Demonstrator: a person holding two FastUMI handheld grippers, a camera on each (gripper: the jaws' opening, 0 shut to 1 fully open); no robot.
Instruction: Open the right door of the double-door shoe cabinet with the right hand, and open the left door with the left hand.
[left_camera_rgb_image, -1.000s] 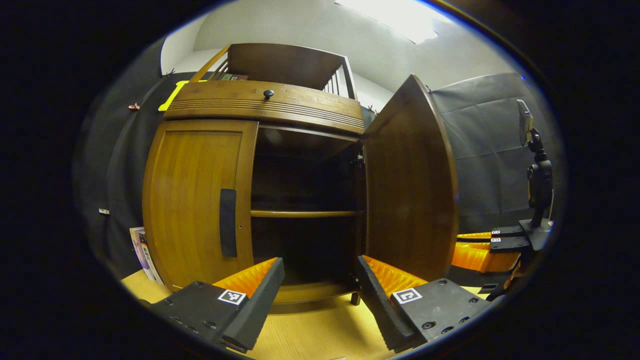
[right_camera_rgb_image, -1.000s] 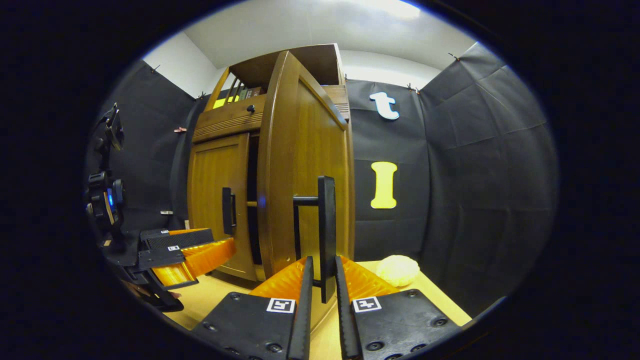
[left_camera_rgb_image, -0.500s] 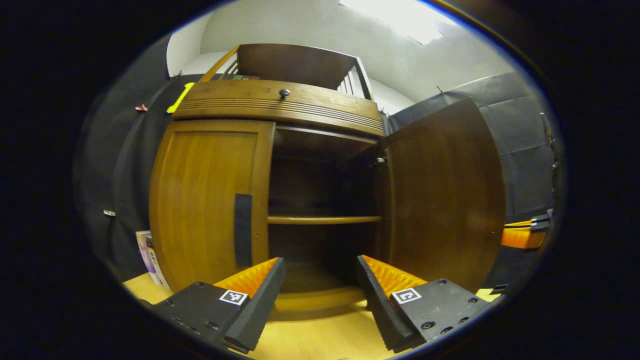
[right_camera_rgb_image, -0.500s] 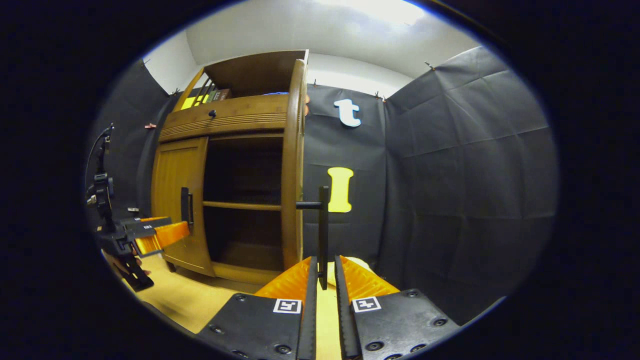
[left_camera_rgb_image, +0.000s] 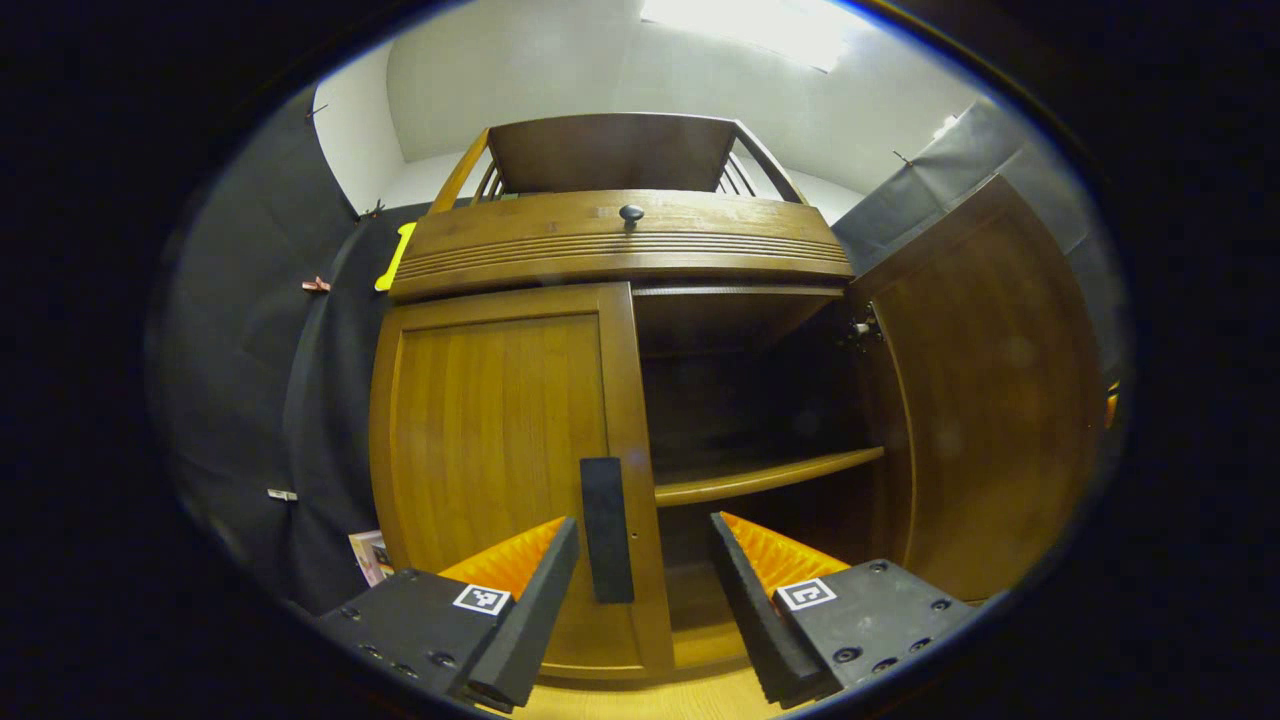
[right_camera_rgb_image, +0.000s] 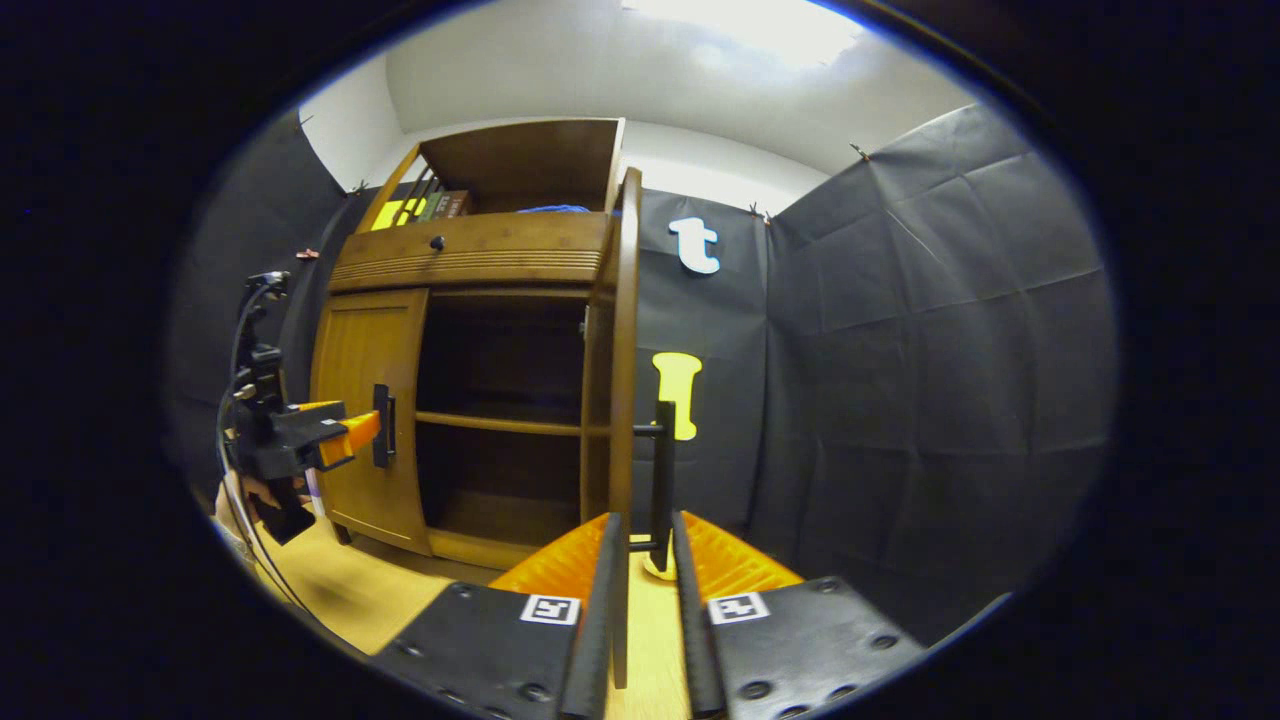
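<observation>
Risks a slipping grasp on closing the wide left gripper off-centre around the left door handle at lower centre, or overswinging the open right door, right door handle clamped in the right gripper.

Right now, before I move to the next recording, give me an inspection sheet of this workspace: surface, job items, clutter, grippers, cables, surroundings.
Surface: light wooden floor under the cabinet.
Job's things: shoe cabinet; right door swung wide open; left door closed, its handle ungrasped; inner shelf bare.
Clutter: booklet propped at the cabinet's left foot; books on the top rack.
Grippers: left gripper open, fingers either side of the left door's handle; right gripper shut on the right door's handle.
Cables: one loops down beside the left gripper in the right gripper view.
Surroundings: black cloth walls, white ceiling with a light.
</observation>
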